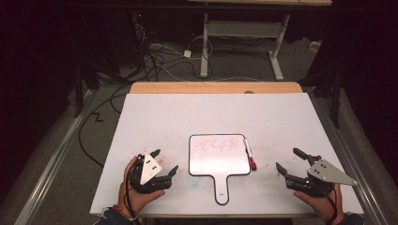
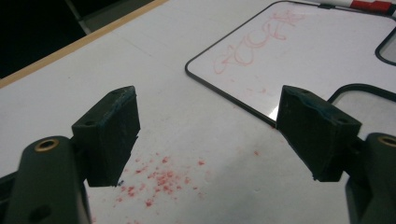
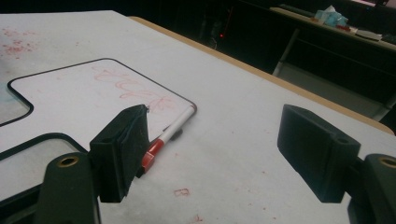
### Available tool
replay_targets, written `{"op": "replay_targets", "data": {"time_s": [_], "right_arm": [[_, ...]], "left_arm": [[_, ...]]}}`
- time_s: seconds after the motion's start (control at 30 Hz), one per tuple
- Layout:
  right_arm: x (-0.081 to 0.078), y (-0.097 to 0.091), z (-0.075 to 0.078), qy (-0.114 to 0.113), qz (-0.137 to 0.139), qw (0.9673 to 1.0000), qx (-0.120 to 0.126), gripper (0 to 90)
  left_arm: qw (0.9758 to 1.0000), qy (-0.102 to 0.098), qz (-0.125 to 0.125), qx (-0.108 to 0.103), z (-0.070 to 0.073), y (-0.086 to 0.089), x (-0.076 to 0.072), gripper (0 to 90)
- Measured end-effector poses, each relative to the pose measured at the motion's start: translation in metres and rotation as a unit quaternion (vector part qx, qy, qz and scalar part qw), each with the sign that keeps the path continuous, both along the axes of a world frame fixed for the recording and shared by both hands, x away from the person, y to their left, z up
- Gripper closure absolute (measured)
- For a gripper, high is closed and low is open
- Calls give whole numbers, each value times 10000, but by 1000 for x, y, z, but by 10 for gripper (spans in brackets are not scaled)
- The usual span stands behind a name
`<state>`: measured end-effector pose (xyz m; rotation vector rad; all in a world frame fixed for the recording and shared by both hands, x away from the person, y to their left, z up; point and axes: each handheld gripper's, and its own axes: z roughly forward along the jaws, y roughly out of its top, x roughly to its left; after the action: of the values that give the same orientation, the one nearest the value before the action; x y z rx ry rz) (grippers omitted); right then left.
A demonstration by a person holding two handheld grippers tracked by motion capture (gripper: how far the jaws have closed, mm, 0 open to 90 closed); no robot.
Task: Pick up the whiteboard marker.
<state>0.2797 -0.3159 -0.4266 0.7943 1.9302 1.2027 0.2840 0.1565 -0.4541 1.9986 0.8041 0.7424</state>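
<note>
Both hands are resting at the table's (image 1: 141,110) near edge, left gripper (image 1: 165,162) and right gripper (image 1: 287,160) spread wide, empty. The whiteboard (image 1: 218,157) is lying between them, red marker (image 1: 249,155) touching its 3 o'clock edge; the left gripper view is showing red specks (image 2: 161,179)

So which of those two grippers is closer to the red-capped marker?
The right gripper. The marker lies along the right edge of the small whiteboard, on that gripper's side; the left gripper sits beyond the board's opposite edge.
</note>
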Motion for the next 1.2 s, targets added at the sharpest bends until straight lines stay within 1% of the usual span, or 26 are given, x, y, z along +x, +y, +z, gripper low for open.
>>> {"op": "replay_targets", "data": {"time_s": [0.07, 0.1, 0.13, 0.2, 0.27, 0.33, 0.37, 0.4, 0.5, 0.57, 0.6, 0.63, 0.67, 0.7, 0.73, 0.77, 0.8, 0.87, 0.9, 0.97, 1.0, 1.03, 1.07, 1.1, 1.17, 1.2], "right_arm": [[1, -1, 0, 23, 14, 10000, -30, 253], [3, -3, -1, 77, 29, 10000, -40, 252], [6, -5, -2, 229, 34, 9997, -78, 255], [9, -7, -4, 399, -17, 9991, -173, 267], [12, -8, -4, 596, 46, 9981, -146, 277], [15, -6, -3, 757, 86, 9970, -125, 285], [15, -6, -3, 757, 86, 9970, -125, 285], [17, -4, -2, 896, 206, 9957, -139, 301], [22, 1, -2, 1099, 372, 9930, -210, 318], [30, 7, -1, 1293, 413, 9903, -281, 326], [30, 7, -1, 1293, 413, 9903, -281, 326], [36, 10, 0, 1342, 450, 9895, -283, 354], [49, 17, 0, 1692, 526, 9838, -273, 363], [55, 20, 0, 1791, 551, 9821, -207, 371], [63, 24, -1, 1932, 557, 9794, -179, 380], [72, 28, -1, 2139, 569, 9750, -210, 380], [72, 28, -1, 2139, 569, 9750, -210, 380], [89, 36, -2, 2357, 549, 9702, -76, 385], [105, 45, -4, 2629, 580, 9630, -149, 385], [120, 53, -6, 2781, 479, 9592, -175, 387], [120, 53, -6, 2781, 479, 9592, -175, 387], [133, 60, -11, 2980, 466, 9533, -162, 395], [139, 62, -13, 3098, 415, 9498, -144, 400], [144, 66, -16, 3172, 408, 9472, -218, 411], [151, 72, -22, 3237, 311, 9451, -332, 438], [154, 75, -25, 3292, 264, 9429, -429, 451]], "left_arm": [[10000, 63, -41, 62, -3, -1, 2, 205], [9999, 93, -41, 64, -4, -1, 2, 205], [9999, 130, -69, 48, -5, 0, 2, 206], [9998, 175, -102, 40, -5, 1, 2, 207], [9997, 137, -137, 112, -5, 2, -1, 207], [9997, 153, -171, 127, -5, 4, -3, 207], [9996, 218, -150, 137, -6, 5, -3, 207], [9995, 228, -141, 142, -7, 5, -2, 208], [9995, 253, -120, 174, -8, 7, 1, 208], [9991, 274, -113, 295, -10, 5, 4, 211], [9991, 274, -113, 295, -10, 5, 4, 211], [9990, 297, -116, 327, -11, 4, 4, 211], [9987, 379, -106, 325, -12, 3, 4, 211], [9986, 386, -102, 360, -12, 2, 4, 211], [9984, 394, -92, 391, -13, 1, 5, 211], [9983, 399, -81, 406, -13, 0, 6, 211], [9983, 399, -81, 406, -13, 0, 6, 210], [9982, 407, -76, 429, -14, 0, 7, 211], [9982, 397, -76, 446, -14, -1, 6, 210], [9981, 395, -73, 471, -14, 0, 6, 210], [9981, 396, -76, 460, -14, 0, 5, 210], [9982, 391, -78, 443, -15, 1, 5, 211], [9982, 386, -84, 451, -14, 1, 5, 211], [9982, 387, -89, 454, -15, 1, 5, 211], [9981, 377, -88, 481, -15, 1, 4, 211], [9980, 378, -89, 495, -15, 1, 4, 211]]}}
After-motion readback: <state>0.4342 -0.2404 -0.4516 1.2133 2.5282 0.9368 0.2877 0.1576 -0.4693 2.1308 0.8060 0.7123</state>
